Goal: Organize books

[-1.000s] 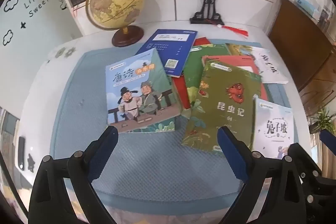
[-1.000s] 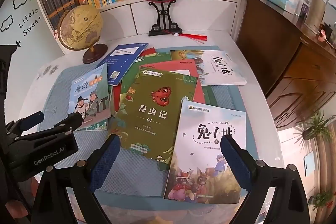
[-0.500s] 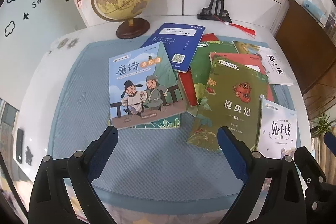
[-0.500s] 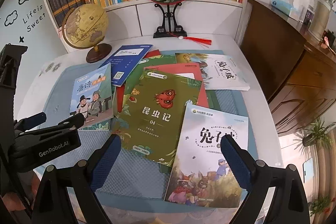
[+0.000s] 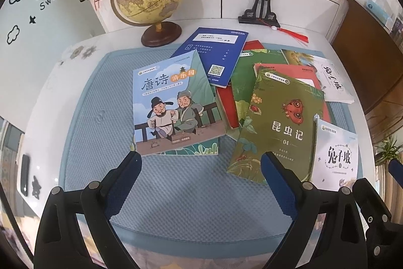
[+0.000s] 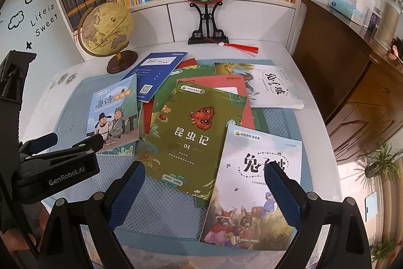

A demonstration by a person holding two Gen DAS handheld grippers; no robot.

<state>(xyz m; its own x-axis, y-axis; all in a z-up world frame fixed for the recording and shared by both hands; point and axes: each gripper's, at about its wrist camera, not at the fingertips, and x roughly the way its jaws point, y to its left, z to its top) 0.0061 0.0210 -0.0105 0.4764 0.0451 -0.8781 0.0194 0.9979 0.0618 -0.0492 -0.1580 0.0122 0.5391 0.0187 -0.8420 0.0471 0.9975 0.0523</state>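
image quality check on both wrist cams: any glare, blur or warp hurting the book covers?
Left wrist view: heavy fisheye bending of the mat edges; blue Tang poetry book title sharp. Right wrist view: same warp, dark corner vignette, blown-out patch at lower right; green insect book title legible; no obvious motion blur.

Showing bright, even indoor light in both views, casting only faint soft shadows under the books (image 6: 194,132) on the surface (image 5: 50,82). Bending straight lines hard toward the edges, darkening into a black fisheye rim. Blowing out to white glare at the lower right. Keeping cover print sharp, blurring the nearest bottom corners.
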